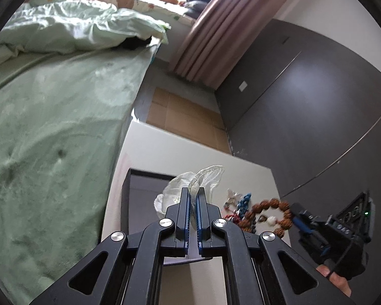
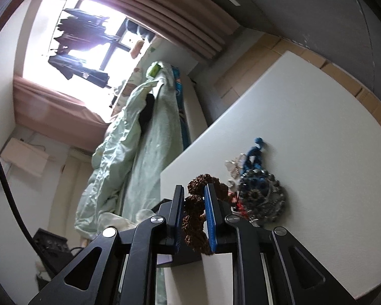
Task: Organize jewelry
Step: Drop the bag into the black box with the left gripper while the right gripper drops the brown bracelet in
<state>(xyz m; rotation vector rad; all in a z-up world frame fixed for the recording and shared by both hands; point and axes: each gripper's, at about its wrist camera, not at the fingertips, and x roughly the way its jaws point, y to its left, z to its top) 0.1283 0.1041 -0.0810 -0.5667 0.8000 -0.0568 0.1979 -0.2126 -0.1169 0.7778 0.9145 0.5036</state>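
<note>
Left gripper (image 1: 193, 190): jaws pressed together on a clear plastic bag (image 1: 205, 178), which crumples above the fingertips at lower centre of the left wrist view. Behind the bag lies a dark open box (image 1: 139, 190) on the white table (image 1: 165, 150).

Right gripper (image 2: 194, 190): jaws pinching a brown beaded bracelet (image 2: 194, 218), the knobbly beads held between the blue pads (image 2: 210, 216) at lower centre of the right wrist view. In the left wrist view the same bracelet (image 1: 271, 213) shows as a ring at lower right, with the right gripper (image 1: 296, 212) at its edge.

Remaining jewelry pile (image 2: 256, 190): blue cord, metallic beads and a red thread, resting on the table just right of the right gripper. A green bed (image 1: 50, 127) fills the left of the left wrist view.
</note>
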